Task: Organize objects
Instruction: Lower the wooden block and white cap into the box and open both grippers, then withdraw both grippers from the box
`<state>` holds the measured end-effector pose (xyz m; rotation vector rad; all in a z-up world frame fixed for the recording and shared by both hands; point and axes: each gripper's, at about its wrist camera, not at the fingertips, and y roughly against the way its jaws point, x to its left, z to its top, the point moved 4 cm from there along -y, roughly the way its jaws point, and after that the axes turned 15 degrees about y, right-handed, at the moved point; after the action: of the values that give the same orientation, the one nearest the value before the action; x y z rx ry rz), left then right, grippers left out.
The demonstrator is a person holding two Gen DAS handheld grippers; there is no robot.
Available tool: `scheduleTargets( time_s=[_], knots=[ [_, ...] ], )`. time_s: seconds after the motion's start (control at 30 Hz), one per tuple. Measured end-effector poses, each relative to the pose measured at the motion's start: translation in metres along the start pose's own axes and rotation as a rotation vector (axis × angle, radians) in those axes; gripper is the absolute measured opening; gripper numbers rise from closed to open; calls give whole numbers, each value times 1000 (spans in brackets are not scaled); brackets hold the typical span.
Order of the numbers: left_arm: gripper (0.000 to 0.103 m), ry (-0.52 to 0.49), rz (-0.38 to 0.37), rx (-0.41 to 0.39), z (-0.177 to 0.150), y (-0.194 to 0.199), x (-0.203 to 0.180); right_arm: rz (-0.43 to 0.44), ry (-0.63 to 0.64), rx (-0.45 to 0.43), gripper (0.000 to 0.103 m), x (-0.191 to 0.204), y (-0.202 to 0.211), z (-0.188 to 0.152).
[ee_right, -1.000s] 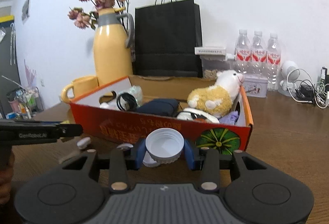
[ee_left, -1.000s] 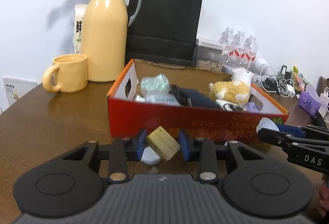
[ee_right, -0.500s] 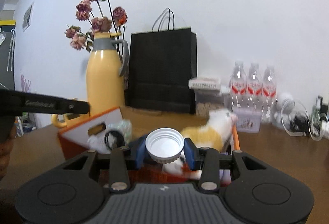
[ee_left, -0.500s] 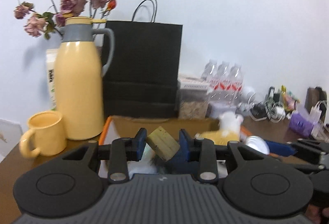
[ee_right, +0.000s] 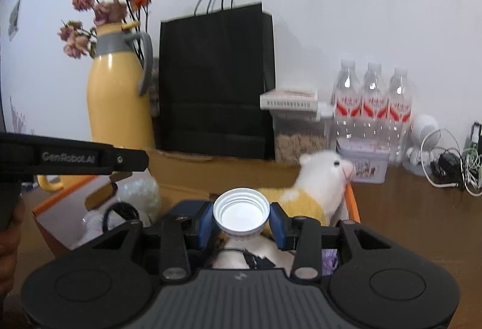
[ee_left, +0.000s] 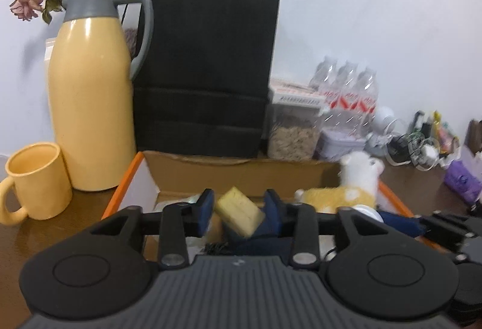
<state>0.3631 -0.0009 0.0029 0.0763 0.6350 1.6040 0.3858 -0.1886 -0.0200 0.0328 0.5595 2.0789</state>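
Note:
My left gripper (ee_left: 239, 210) hangs over the orange cardboard box (ee_left: 126, 181). Its jaws are opening around a yellow sponge block (ee_left: 241, 216), which sits tilted between the blue pads with a gap on its left side. My right gripper (ee_right: 241, 216) is shut on a white bottle cap (ee_right: 241, 213), open side up, above the box (ee_right: 51, 202) beside a white and yellow plush toy (ee_right: 319, 178). One black finger (ee_right: 90, 158) of the left gripper crosses the right wrist view at the left. The plush toy (ee_left: 355, 178) lies at the box's right end.
Behind the box stand a yellow thermos (ee_left: 90, 102), a yellow mug (ee_left: 36, 178), a black paper bag (ee_left: 208, 72), a clear food container (ee_left: 293, 133) and three water bottles (ee_left: 346, 93). Cables and chargers (ee_right: 446, 163) lie at the far right. The box holds several other items.
Both grippers have moved forward from the table in front of the box to over its inside. The left jaws have spread and the block now sits loose between them.

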Motion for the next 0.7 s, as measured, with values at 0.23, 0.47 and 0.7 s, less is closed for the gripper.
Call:
scheduleTargets(
  time_s=[0.23, 0.47, 0.7],
  knots=[
    [103, -27, 44, -39, -3, -3, 2, -32, -2, 26, 95, -3, -2, -7],
    [103, -19, 47, -28, -3, -4, 2, -23, -18, 46, 103, -4, -3, -8],
    [103, -5, 23, -84, 8, 22, -1, -33, 2, -5, 103, -2, 17, 4]
  ],
)
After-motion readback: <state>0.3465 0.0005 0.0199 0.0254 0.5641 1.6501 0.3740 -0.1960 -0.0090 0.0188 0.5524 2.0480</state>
